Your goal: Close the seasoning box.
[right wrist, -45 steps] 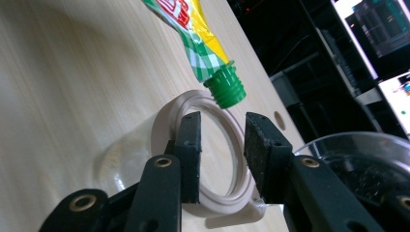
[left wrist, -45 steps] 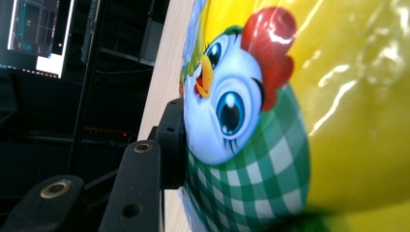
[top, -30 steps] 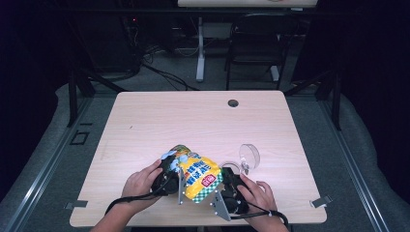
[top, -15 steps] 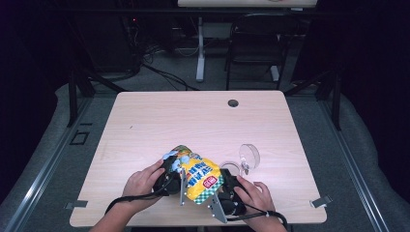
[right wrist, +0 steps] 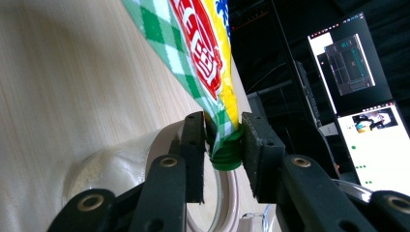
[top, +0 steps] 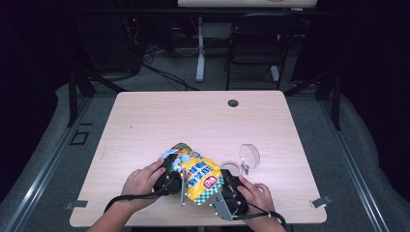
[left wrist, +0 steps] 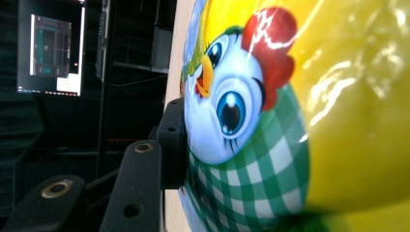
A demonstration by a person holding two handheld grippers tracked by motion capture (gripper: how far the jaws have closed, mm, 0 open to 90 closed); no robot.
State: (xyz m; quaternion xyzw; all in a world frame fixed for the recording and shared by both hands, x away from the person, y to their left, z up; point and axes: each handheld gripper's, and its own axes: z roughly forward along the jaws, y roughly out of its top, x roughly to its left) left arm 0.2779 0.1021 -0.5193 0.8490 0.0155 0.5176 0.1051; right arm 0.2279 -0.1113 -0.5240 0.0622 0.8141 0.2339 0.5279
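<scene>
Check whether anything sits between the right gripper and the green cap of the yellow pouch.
Nothing visible does. The right gripper has its jaws on either side of the green cap of the yellow pouch, above the clear glass jar.

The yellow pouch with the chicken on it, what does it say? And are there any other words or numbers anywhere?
Yellow pouch, red label: large white characters, seen slantwise, not readable.
Yellow pouch, blue lettering in the high view: too small and blurred to read.
Monitor behind the table: contents too small to read.
Screens in the right gripper view: too small to read.
No numbers or signs can be read.
</scene>
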